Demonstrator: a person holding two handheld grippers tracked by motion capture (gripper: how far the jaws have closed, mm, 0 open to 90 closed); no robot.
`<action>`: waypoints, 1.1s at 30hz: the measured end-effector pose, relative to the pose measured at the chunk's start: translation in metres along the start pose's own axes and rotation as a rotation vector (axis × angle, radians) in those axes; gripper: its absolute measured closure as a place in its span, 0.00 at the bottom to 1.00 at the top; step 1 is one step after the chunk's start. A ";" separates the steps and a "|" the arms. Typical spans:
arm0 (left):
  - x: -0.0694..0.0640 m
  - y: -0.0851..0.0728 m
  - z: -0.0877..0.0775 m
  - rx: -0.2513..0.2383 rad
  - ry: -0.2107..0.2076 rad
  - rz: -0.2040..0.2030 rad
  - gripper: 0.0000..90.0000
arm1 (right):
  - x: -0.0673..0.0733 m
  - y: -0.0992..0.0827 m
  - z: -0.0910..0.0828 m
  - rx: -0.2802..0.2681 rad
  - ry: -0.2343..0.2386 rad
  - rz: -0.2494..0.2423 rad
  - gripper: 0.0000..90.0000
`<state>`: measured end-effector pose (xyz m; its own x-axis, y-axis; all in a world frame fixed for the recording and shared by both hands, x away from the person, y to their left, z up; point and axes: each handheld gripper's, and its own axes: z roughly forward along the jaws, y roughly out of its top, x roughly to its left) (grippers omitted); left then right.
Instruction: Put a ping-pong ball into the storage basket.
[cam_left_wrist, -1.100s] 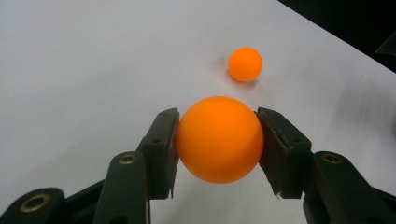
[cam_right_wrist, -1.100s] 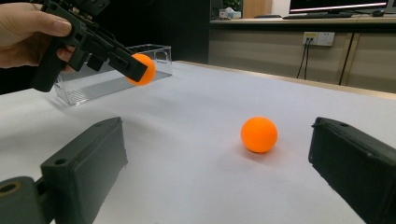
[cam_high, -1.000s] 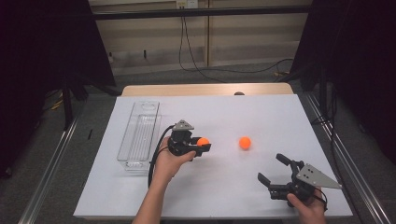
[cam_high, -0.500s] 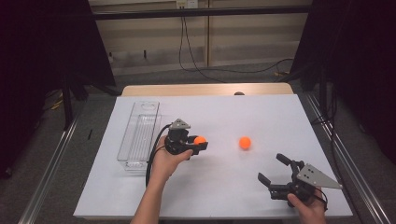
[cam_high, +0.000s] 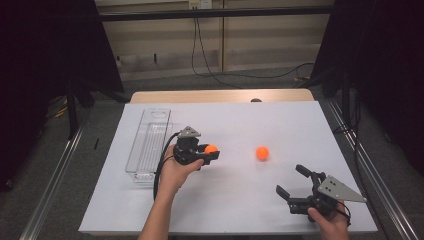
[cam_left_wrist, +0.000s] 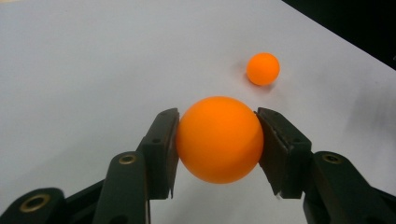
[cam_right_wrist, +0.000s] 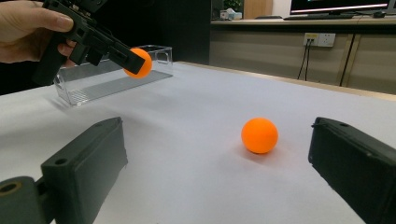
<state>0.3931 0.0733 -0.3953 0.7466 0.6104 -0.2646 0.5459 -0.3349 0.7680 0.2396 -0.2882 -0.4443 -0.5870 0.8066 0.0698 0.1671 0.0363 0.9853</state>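
- The white desk (cam_high: 230, 200) carries a clear tray (cam_high: 149, 145) along its left side; everything here is placed from that tray
- Left hand-held gripper (cam_high: 210, 151), just right of the tray, is clenched on an orange ball (cam_left_wrist: 219, 139) lifted off the desk; right hand-held gripper (cam_high: 295, 182), well right, stands released
- Second ball (cam_high: 262, 153) rests farther right; likely light, smooth, prone to rolling; best pinched across its widest middle

In the high view, the left tool (cam_high: 206, 152) hides part of its orange ball (cam_high: 211, 148); the right hand (cam_high: 330, 225) is cut off at the bottom edge.
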 end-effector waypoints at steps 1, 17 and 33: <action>0.000 0.000 0.000 -0.001 0.002 0.001 0.56 | 0.000 0.000 0.000 0.000 0.001 0.000 0.04; 0.006 0.001 -0.009 -0.016 0.025 -0.006 0.56 | 0.000 0.000 0.000 -0.003 0.000 0.004 0.04; 0.013 0.001 -0.019 -0.024 0.049 -0.013 0.56 | 0.001 0.000 0.000 -0.002 0.004 0.003 0.04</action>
<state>0.3959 0.0943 -0.3872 0.7198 0.6491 -0.2462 0.5457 -0.3099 0.7786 0.2391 -0.2878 -0.4440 -0.5895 0.8044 0.0738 0.1675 0.0323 0.9853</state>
